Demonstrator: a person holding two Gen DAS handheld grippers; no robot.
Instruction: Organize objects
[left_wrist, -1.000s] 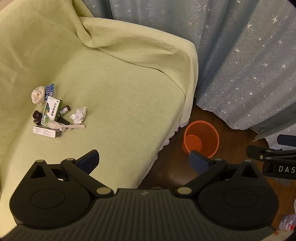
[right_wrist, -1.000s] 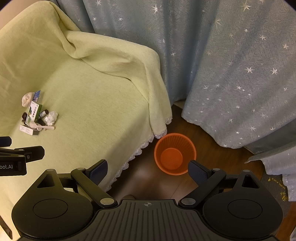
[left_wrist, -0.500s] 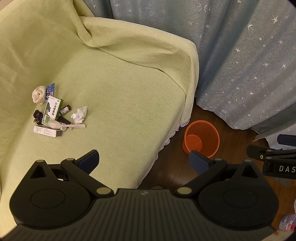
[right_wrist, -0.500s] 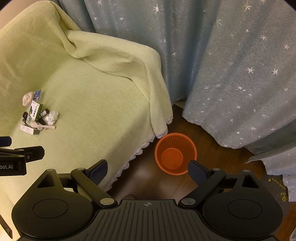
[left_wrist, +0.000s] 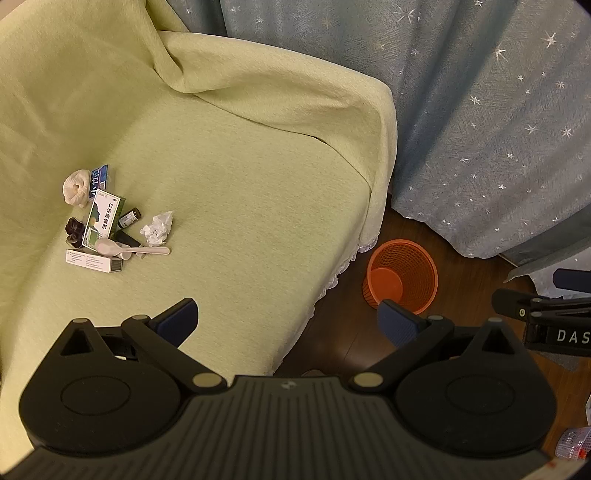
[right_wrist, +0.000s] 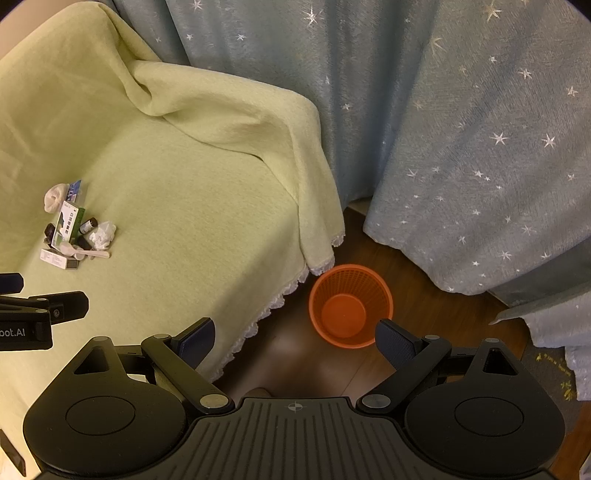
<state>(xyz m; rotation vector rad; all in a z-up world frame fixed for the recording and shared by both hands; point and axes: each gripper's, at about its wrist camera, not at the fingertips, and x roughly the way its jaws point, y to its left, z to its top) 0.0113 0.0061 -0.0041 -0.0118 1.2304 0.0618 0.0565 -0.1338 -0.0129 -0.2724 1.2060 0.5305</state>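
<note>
A small heap of objects lies on the green-covered sofa (left_wrist: 240, 192): a green and white medicine box (left_wrist: 104, 220), a white flat box (left_wrist: 93, 260), a small brown bottle (left_wrist: 129, 218), a crumpled tissue (left_wrist: 158, 229), a white plastic spoon (left_wrist: 131, 249), a rolled white cloth (left_wrist: 77, 187) and a dark item (left_wrist: 74, 229). The heap also shows in the right wrist view (right_wrist: 75, 229). My left gripper (left_wrist: 288, 321) is open and empty, well short of the heap. My right gripper (right_wrist: 293, 338) is open and empty above the floor near the orange basket (right_wrist: 350, 306).
The orange mesh basket (left_wrist: 402, 273) stands on the dark wooden floor beside the sofa's lace-trimmed edge. A blue star-patterned curtain (right_wrist: 443, 129) hangs behind. The other gripper shows at the right edge of the left view (left_wrist: 543, 321) and the left edge of the right view (right_wrist: 33, 314).
Both views have shifted very slightly; the heap and basket appear a touch further right. Both grippers stay open and empty.
</note>
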